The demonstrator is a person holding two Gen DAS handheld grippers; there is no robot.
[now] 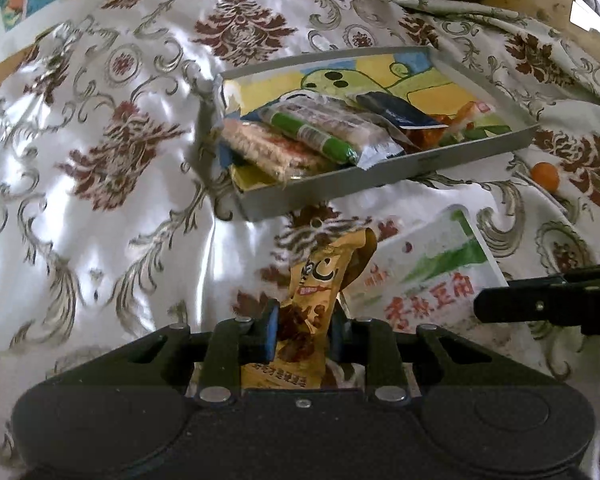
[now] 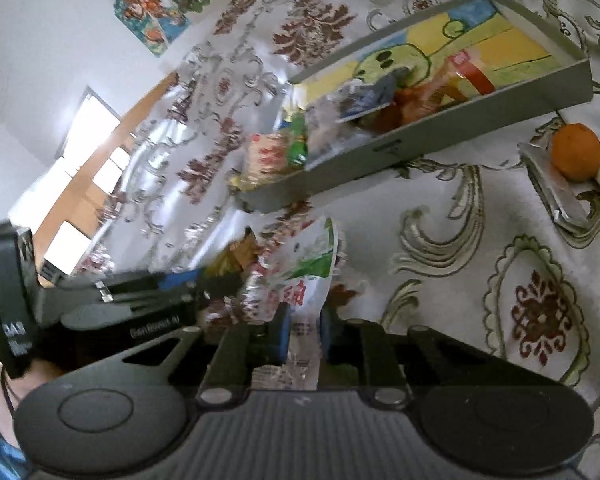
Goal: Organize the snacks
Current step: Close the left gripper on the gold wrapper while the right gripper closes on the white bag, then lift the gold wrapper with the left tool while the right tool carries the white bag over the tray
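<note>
Left gripper (image 1: pixel 304 332) is pinching the tan snack packet (image 1: pixel 316 296) between its blue pads, packet standing up, crumpled at the top. Right gripper (image 2: pixel 304 334) is clamping the lower edge of the white-green pouch (image 2: pixel 300 276), which is sticking up just beside the tan packet. Both are hanging over the patterned tablecloth (image 1: pixel 100 160), just short of the grey tray's (image 1: pixel 380 170) near wall. Tray is holding several snacks bunched toward its left end: green stick (image 1: pixel 312 136), rice bars (image 1: pixel 268 152), dark blue packet (image 1: pixel 396 110). Orange (image 2: pixel 576 152) is sitting on folded foil off the tray's right corner.
</note>
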